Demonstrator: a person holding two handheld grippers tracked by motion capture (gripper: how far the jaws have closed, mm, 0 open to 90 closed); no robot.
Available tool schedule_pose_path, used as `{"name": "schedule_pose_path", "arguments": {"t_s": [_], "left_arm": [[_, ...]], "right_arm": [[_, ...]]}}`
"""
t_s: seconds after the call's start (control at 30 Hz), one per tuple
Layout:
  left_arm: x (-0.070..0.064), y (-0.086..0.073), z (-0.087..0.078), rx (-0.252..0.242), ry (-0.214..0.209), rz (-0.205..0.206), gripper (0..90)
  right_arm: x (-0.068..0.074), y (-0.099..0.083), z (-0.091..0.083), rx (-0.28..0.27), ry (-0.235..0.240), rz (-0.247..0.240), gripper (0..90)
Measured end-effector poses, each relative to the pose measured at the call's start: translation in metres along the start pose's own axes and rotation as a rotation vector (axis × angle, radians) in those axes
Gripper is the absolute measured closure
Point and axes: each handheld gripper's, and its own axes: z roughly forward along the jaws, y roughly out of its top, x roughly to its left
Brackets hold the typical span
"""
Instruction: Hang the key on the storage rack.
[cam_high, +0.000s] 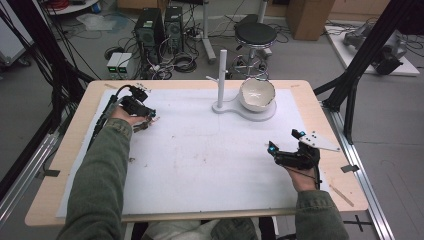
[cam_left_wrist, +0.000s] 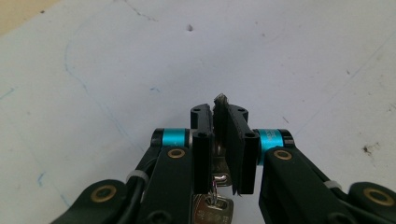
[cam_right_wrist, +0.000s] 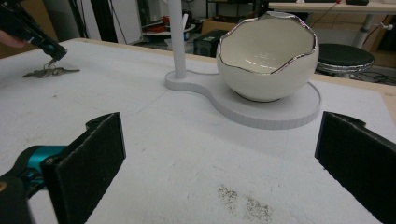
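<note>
My left gripper is at the mat's left, shut on a bunch of keys. In the left gripper view its jaws pinch a thin metal part, and a silver key hangs below them. The right gripper view shows the keys trailing onto the mat under that gripper. My right gripper rests at the mat's right, open, with nothing between its pads. Ahead of it a white egg-shell bowl with a silver rim sits on a white stand with an upright post.
A white mat covers the wooden table. The bowl and post stand at the back centre. Dark specks mark the mat in front of my right gripper. Computers, cables and a stool are on the floor beyond.
</note>
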Motion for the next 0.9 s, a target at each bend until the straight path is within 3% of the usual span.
{"name": "schedule_pose_path", "arguments": {"t_s": [0.2, 0.3, 0.53, 0.77, 0.9], "left_arm": [[-0.006, 0.007, -0.017, -0.029, -0.004, 0.020, 81.0], [-0.007, 0.010, -0.026, -0.068, -0.010, 0.012, 81.1], [-0.008, 0.011, -0.041, -0.097, -0.007, 0.006, 81.0], [-0.016, 0.020, -0.058, -0.135, -0.009, 0.035, 81.1], [-0.024, 0.028, -0.067, -0.148, -0.008, 0.079, 81.0]], "right_arm": [[0.000, 0.000, 0.001, -0.002, 0.002, -0.009, 0.7], [0.000, 0.000, 0.001, -0.002, 0.002, -0.007, 0.7], [0.000, 0.001, 0.000, -0.007, 0.000, -0.006, 0.6], [0.000, 0.001, 0.000, -0.008, 0.003, -0.007, 0.7], [-0.001, 0.001, 0.000, -0.009, 0.005, -0.002, 0.6]]}}
